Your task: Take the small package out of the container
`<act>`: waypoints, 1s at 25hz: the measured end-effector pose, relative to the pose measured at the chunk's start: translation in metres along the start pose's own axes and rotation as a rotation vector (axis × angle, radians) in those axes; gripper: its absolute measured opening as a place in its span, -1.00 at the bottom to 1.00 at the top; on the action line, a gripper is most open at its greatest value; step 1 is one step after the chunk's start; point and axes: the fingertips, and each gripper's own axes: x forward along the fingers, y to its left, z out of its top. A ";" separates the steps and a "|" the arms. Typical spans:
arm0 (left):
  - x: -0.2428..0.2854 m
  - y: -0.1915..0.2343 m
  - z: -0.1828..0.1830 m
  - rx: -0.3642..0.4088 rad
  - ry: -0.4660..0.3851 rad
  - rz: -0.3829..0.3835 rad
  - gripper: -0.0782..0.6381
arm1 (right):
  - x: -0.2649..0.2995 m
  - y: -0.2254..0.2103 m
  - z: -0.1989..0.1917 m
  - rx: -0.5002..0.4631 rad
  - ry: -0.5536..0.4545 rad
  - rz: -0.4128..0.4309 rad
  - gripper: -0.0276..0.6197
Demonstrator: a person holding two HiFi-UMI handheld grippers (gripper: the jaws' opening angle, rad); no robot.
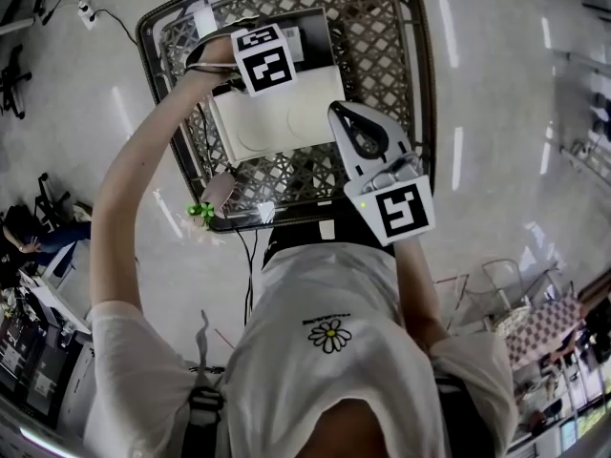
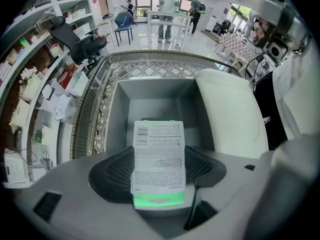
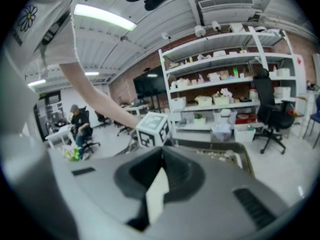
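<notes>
On my feed the biggest thing is the dark metal basket with diamond lattice walls (image 1: 377,27). Inside it sits a smooth grey open-topped plastic box (image 2: 150,101), with a rounded white plastic lid (image 2: 230,114) lying just beside it. My left gripper (image 2: 159,151) hangs over the box, its ribbed black pads clamped on the small flat green package with a white printed label (image 2: 159,161), which is clear of the box. My right gripper (image 3: 162,170) is held above the basket's near edge, jaws drawn almost together. A pale sliver shows in the slit; I cannot tell what it is.
</notes>
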 end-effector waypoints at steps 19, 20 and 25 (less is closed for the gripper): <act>-0.185 0.005 -0.003 -0.205 -0.254 0.330 0.14 | -0.045 0.021 0.087 -0.134 -0.138 -0.140 -0.82; -0.196 0.006 -0.009 -0.232 -0.263 0.357 0.14 | -0.046 0.023 0.094 -0.153 -0.151 -0.139 -0.82; -0.256 0.007 -0.026 -0.350 -0.326 0.527 0.14 | -0.055 0.027 0.120 -0.193 -0.201 -0.158 -0.82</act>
